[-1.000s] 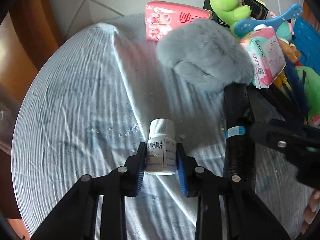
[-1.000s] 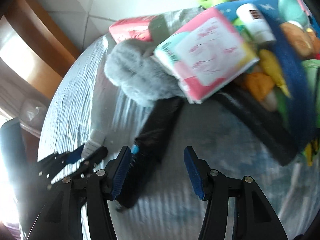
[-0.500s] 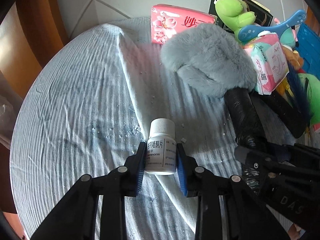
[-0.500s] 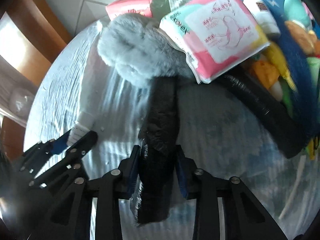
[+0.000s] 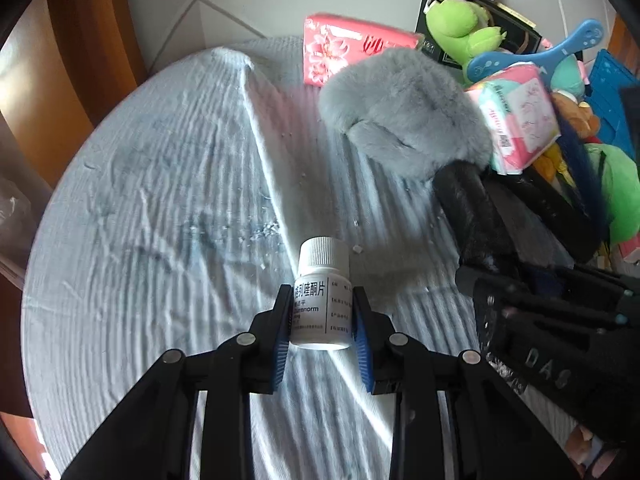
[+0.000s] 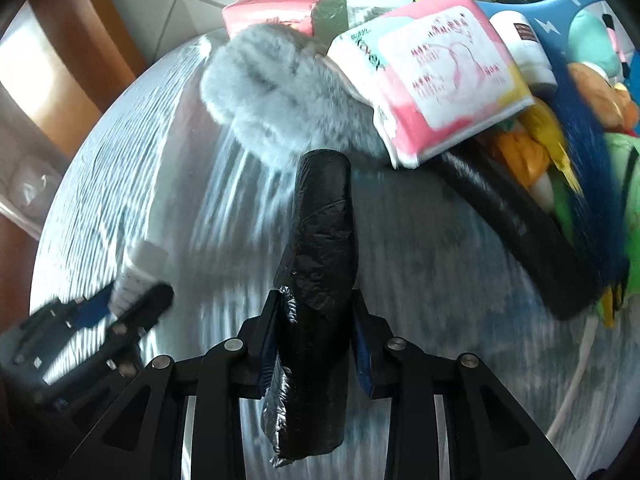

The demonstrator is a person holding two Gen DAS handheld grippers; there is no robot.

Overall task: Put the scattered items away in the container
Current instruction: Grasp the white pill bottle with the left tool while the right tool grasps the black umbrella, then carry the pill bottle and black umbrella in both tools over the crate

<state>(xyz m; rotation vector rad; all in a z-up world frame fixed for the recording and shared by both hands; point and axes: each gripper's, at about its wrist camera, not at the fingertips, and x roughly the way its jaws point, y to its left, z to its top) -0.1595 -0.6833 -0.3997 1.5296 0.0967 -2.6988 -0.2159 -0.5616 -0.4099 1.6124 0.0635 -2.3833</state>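
Bottle (image 5: pixel 320 300): white, ribbed cap up, printed label facing the camera; clamped upright between the blue pads of the left gripper (image 5: pixel 322 330), just above the cloth.
Left jaws: closed on the bottle, pads pressing both sides of the label.
Roll (image 6: pixel 320 264): black plastic bag roll, long axis running from 12 to 6 o'clock in the right wrist view, far end near the slipper.
Right gripper (image 6: pixel 316 338): jaws closed on the roll's lower half, a loose crinkled end hanging below the pads.
Cloth (image 5: pixel 140 208): pale blue, wrinkled, covering a round table; small white crumbs at the centre.
Slipper (image 5: pixel 404 112): grey, fluffy, at 1 o'clock from the bottle, lying on the cloth.
Pink pack (image 5: pixel 344 48): flowered tissue pack at 12 o'clock, behind the slipper.
Pad pack (image 6: pixel 432 76): pink and white, leaning on the slipper's right side.
Container (image 5: pixel 612 100): blue crate at 2 o'clock by the table's far right edge; plush toys and a blue swatter crowd around it.
Green plush (image 5: pixel 460 20): at 1 o'clock, beyond the slipper.
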